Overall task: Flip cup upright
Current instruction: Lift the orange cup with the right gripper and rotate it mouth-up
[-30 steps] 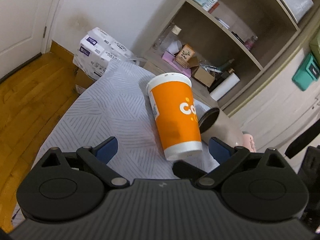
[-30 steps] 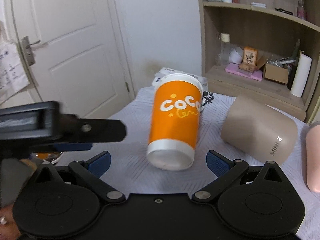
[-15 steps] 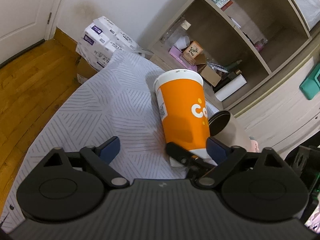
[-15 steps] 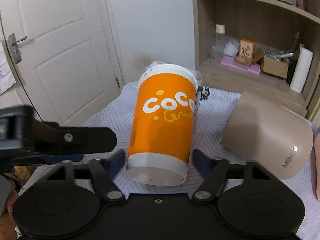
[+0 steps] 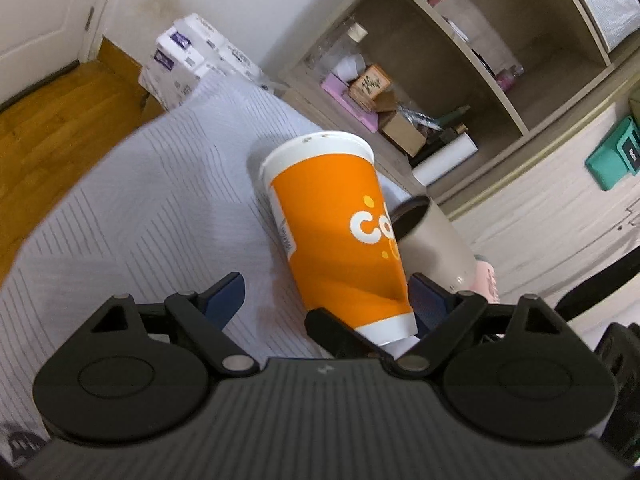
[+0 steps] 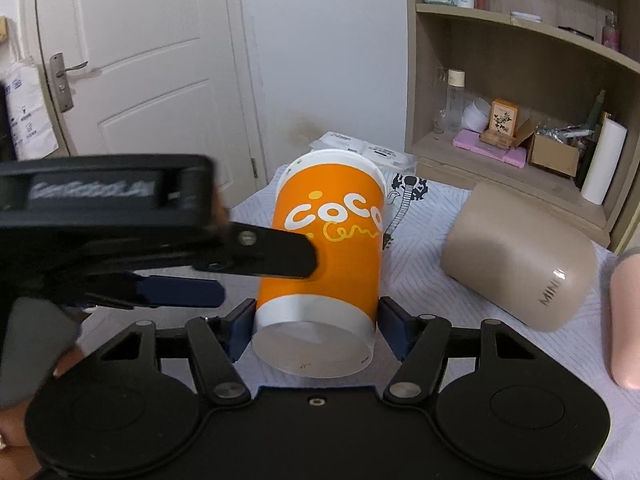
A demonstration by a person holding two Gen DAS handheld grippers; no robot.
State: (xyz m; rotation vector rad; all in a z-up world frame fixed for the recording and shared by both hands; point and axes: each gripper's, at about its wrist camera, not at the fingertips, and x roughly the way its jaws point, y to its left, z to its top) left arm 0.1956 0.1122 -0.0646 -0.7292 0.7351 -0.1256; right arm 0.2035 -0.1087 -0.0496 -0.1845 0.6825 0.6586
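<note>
An orange paper cup with white "CoCo" lettering [image 6: 324, 256] lies on its side on the striped cloth, base toward me. My right gripper [image 6: 316, 332] is shut on the cup's white base, one blue pad on each side. The cup also shows in the left wrist view [image 5: 340, 236], its side dented near the base. My left gripper [image 5: 324, 300] is open; the cup's base sits by its right pad, and the right gripper's finger crosses under it. In the right wrist view the left gripper's finger reaches against the cup's left side.
A beige tumbler [image 6: 516, 256] lies on its side to the right of the cup, with a pink bottle [image 6: 628, 320] beyond it. The striped cloth [image 5: 140, 200] covers the table. A wooden shelf unit [image 6: 520, 80] and a white door [image 6: 132, 60] stand behind.
My right gripper moved forward and closed its pads onto the cup's base. My left gripper moved in beside the cup, its finger now against the cup's left side.
</note>
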